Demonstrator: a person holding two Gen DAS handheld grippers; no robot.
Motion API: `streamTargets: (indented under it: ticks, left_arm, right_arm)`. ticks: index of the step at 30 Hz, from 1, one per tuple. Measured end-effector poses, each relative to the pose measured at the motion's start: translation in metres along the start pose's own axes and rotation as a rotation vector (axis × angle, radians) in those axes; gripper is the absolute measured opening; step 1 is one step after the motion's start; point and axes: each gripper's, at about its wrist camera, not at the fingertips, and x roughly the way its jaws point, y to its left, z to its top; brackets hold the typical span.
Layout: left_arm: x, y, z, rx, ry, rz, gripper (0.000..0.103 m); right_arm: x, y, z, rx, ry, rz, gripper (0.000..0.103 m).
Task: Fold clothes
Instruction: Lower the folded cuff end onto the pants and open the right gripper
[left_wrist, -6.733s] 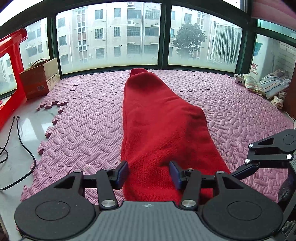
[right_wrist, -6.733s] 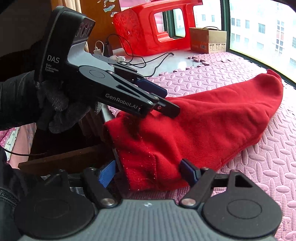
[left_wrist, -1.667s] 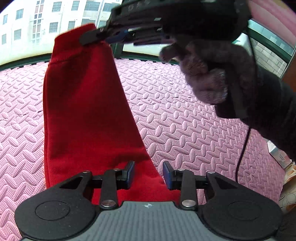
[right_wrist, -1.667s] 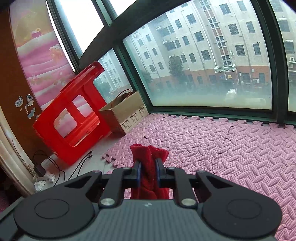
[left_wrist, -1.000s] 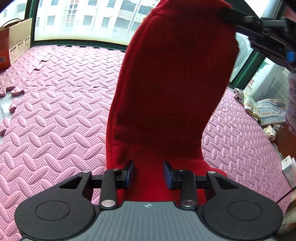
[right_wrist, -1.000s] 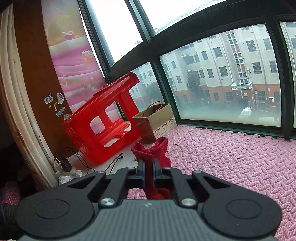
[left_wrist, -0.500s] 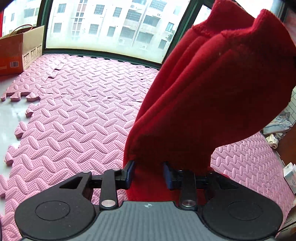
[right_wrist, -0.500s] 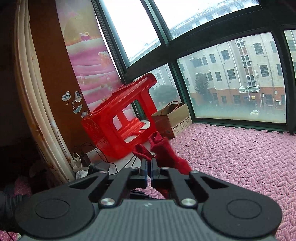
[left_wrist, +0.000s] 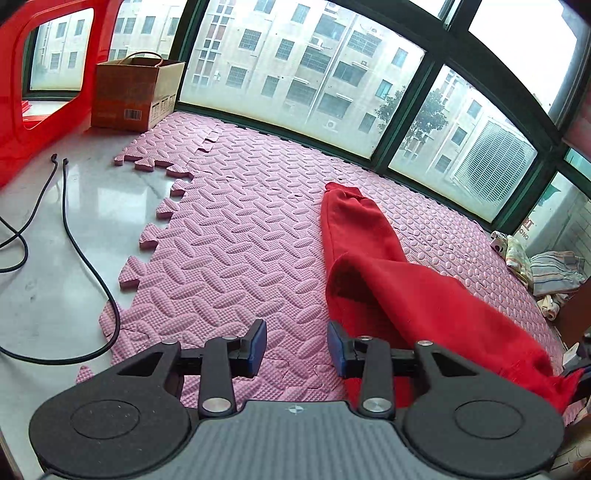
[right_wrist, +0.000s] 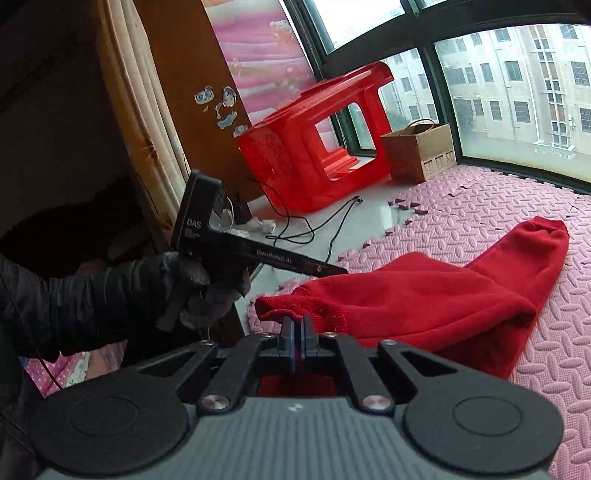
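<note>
A red knitted garment lies on the pink foam mat, its near part doubled back over itself. My left gripper hovers over bare mat just left of the garment. Its jaws are opening and nothing is between them. My right gripper is shut on the ribbed edge of the red garment at its near end, low over the mat. In the right wrist view a gloved hand holds the left gripper, whose tips point at the garment's near left side without touching it.
A red plastic stool and a cardboard box stand at the back left on bare white floor. Black cables trail over that floor. A pile of clothes lies at the mat's right edge. Windows close off the far side.
The left gripper has let go of the garment and moved left off it. The cloth, held up in the air before, now lies doubled on the mat. The right gripper came down with its end.
</note>
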Motion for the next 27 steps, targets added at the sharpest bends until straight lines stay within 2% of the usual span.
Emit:
streamTargets:
  ticks: [2,3,5,7,8,10,14,16,18,22,27]
  left_arm:
    - [-0.013,-0.004,-0.004,-0.002,-0.017,-0.001,0.044]
    - [-0.017,-0.006,-0.004,-0.003,-0.027,-0.002,0.044]
    - [-0.024,-0.013,-0.002,0.011,-0.047,-0.011,0.044]
    - [-0.032,-0.024,0.000,0.040,-0.073,-0.027,0.048]
    - [-0.036,-0.029,0.000,0.052,-0.082,-0.043,0.049]
    - [-0.039,-0.042,0.001,0.077,-0.094,-0.074,0.050]
    - [-0.033,-0.068,0.000,0.141,-0.094,-0.122,0.050]
    - [-0.022,-0.080,-0.003,0.172,-0.074,-0.139,0.049]
    - [-0.010,-0.089,-0.006,0.191,-0.038,-0.163,0.048]
    - [0.004,-0.104,-0.021,0.244,0.029,-0.191,0.048]
    - [0.014,-0.113,-0.039,0.289,0.090,-0.199,0.048]
  right_arm:
    - [0.006,0.005,-0.012,-0.014,0.047,0.000,0.003]
    - [0.008,0.008,-0.016,-0.023,0.069,0.003,0.008]
    - [0.011,0.012,-0.024,-0.041,0.110,0.006,0.010]
    - [0.008,0.015,-0.025,-0.063,0.130,-0.003,0.011]
    - [0.002,0.017,-0.026,-0.066,0.147,0.001,0.016]
    - [-0.007,0.013,-0.022,-0.044,0.130,-0.014,0.020]
    - [-0.017,-0.006,-0.003,-0.008,0.067,-0.116,0.025]
    - [-0.017,-0.018,0.006,0.014,0.037,-0.172,0.028]
    - [-0.011,-0.038,0.021,0.040,0.012,-0.278,0.034]
    - [0.012,-0.071,0.034,0.094,-0.010,-0.348,0.035]
    - [0.049,-0.107,0.020,0.153,0.071,-0.401,0.033]
